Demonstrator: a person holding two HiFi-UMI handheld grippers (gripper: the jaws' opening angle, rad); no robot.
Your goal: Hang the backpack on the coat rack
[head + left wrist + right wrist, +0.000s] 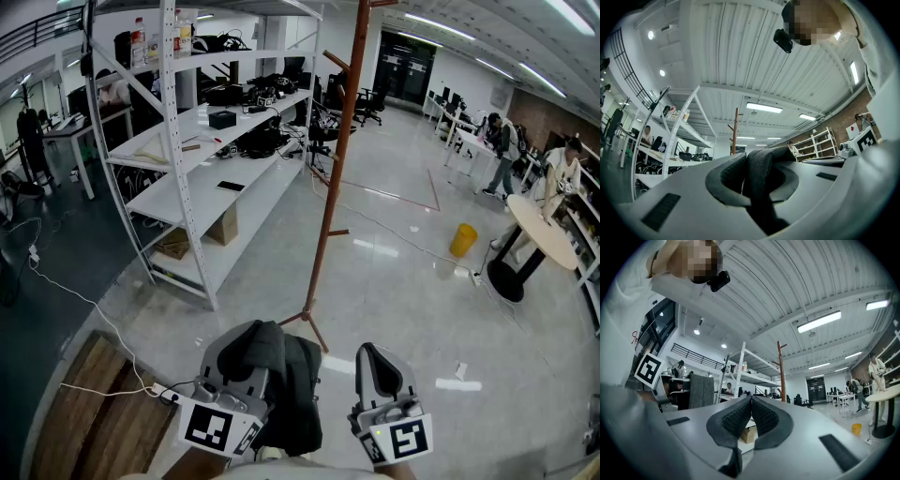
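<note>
A dark grey backpack point(286, 384) hangs low at the bottom of the head view, just left of centre. My left gripper point(246, 354) is shut on its top strap point(759, 173), which fills the gap between the pads in the left gripper view. My right gripper point(373, 354) is beside it on the right, shut with nothing between its pads point(751, 414). The brown wooden coat rack point(337, 169) stands ahead on the grey floor, with pegs sticking out along its pole; it also shows in the distance as the coat rack point(735, 131) and the coat rack point(780, 371) in both gripper views.
A white metal shelving unit point(202, 150) with boxes and gear stands left of the rack. A white cable point(84, 300) runs over the floor at the left. A yellow bin point(462, 240), a round table point(544, 230) and people stand far right.
</note>
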